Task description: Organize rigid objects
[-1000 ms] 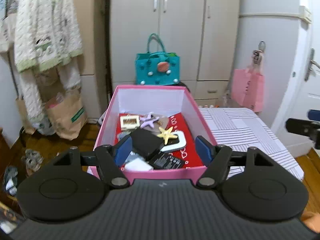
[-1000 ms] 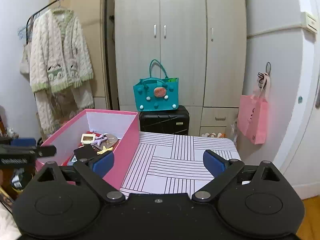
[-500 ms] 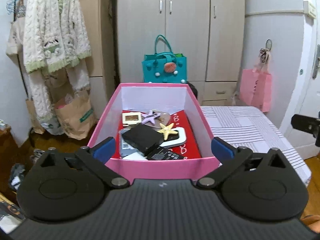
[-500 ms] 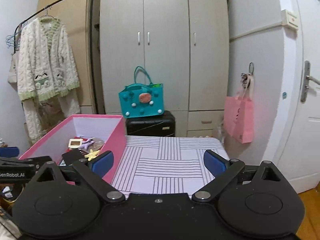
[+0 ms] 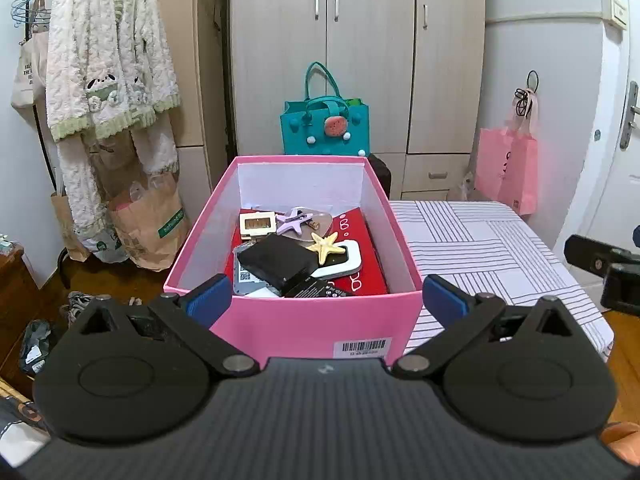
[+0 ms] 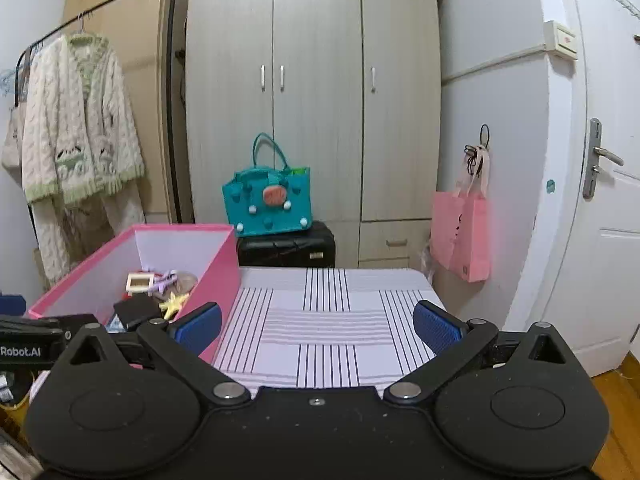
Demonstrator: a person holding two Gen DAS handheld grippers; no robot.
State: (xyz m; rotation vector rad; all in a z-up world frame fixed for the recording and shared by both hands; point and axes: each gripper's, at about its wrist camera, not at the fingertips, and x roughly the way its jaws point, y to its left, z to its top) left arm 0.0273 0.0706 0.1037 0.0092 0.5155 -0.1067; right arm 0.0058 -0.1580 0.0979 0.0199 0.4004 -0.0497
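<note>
Both our left tool [image 5: 326, 300] and right tool [image 6: 318, 326] gape wide, empty-handed, the glossy pink box [image 5: 296, 328] ahead half-hiding its stacked flat clutter.

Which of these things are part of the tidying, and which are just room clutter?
Part of the job: pink box, yellow starfish, purple starfish, black case, small wooden frame.

Just lying about: teal bag, pink bag, cardigan, wardrobe.
</note>
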